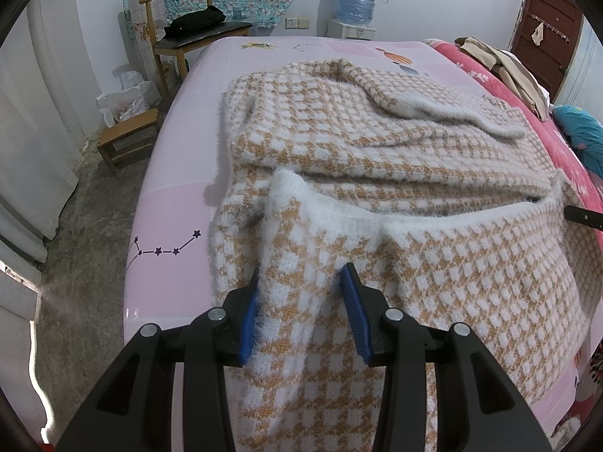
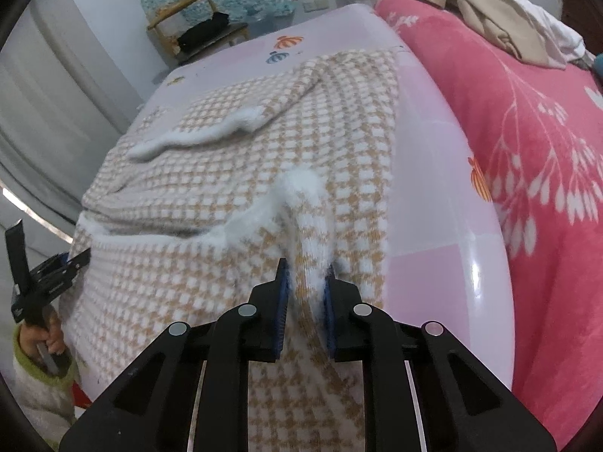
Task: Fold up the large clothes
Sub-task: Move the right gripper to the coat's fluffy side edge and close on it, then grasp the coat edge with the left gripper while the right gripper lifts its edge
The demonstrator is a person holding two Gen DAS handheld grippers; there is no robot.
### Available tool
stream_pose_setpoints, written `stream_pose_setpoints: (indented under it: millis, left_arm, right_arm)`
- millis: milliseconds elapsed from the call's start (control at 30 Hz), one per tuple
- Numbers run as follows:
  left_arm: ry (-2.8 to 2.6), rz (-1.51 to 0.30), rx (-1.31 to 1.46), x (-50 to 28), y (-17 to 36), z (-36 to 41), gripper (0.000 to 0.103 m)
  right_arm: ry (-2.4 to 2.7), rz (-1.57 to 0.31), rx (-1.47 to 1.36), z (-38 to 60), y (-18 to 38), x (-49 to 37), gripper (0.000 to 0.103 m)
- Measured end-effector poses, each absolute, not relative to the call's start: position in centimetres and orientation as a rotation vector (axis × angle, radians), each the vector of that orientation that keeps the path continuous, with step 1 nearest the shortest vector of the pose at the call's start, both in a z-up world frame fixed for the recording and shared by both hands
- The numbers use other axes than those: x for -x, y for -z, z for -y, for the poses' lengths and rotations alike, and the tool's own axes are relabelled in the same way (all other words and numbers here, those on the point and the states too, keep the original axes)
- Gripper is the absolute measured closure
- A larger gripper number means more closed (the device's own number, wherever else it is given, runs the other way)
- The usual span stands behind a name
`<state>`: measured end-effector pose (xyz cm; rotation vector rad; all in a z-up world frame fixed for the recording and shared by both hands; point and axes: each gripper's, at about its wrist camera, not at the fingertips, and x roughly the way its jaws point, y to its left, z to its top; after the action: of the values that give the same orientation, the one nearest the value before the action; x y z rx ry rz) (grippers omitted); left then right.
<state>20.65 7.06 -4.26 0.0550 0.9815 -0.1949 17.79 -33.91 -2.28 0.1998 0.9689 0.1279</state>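
Left gripper (image 1: 299,312): jaws part-open, a thick bunched fold of the checked sweater (image 1: 414,143) filling the gap between the blue pads (image 1: 248,324); the knit touches both pads, so this reads as a hold on the near-left end of the fluffy white hem. Right gripper (image 2: 306,303): jaws drawn close together and pinching a narrow ridge of the same sweater at the near-right end of that hem, white fuzz squeezed out beside the pads (image 2: 283,301).

The sweater lies spread on the pink bed sheet (image 1: 177,203), one sleeve (image 1: 433,98) folded across its far part, its near edge hanging over the front of the bed (image 2: 444,226) toward the grippers.

Likely step: carrying the near hem away to fold the garment in half.

Risks, judged from this view: the left hold is loose over a bulky wad, so the knit could slide out under tension; the right pinch takes only a thin ridge, perhaps one layer, so the layer beneath may stay behind; uneven lift would skew the fold; the sleeve could slip off.

Pose: both grippers point steeply downward and forward over the bed's near edge, side by side. The left hand (image 2: 49,339), in a green-cuffed sleeve, grips its handle at the far left of the right wrist view.
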Motion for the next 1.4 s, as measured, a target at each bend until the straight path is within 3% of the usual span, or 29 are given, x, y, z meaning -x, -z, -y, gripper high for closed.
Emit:
stream_pose_setpoints:
  millis: [1267, 1400]
  left_arm:
    - [0.139, -1.0, -0.119, -20.4, 3.9, -6.1, 0.062]
    - [0.139, -0.998, -0.12, -20.4, 3.8, -6.3, 0.062]
  right_arm:
    - [0.031, -0.962, 0.01, 27.6, 2.6, -18.4, 0.086]
    - [0.047, -0.937, 0.038, 26.6, 2.4, -17.7, 0.091]
